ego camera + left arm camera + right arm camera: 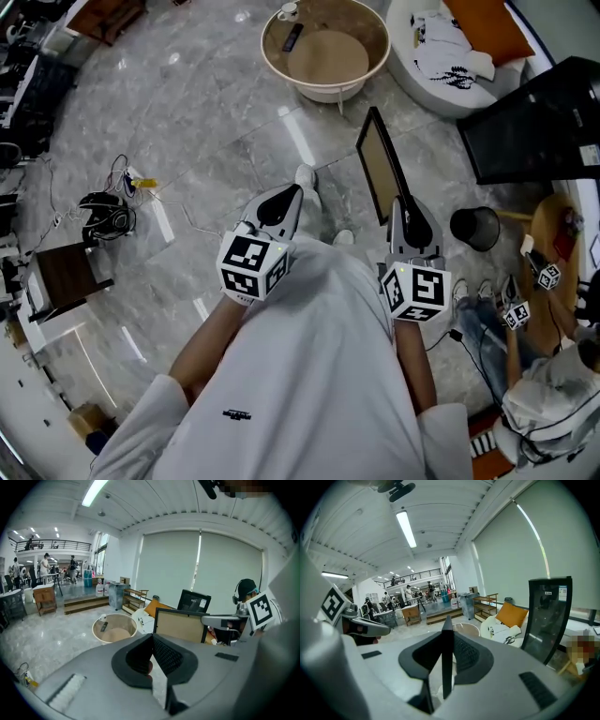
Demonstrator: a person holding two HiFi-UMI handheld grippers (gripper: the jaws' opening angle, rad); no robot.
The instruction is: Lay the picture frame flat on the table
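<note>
The picture frame [380, 167] is carried upright above the floor, clamped edge-on in the right hand-held gripper [405, 217]. Its long axis is aimed at the round desk [323, 91] ahead. The left hand-held gripper [284, 201] is closed on nothing.

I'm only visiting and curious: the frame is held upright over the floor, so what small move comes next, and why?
Probably a step forward toward the round table. The right gripper is shut on the edge of the picture frame, which stands upright above the floor, and the table lies ahead with open floor between them.
</note>
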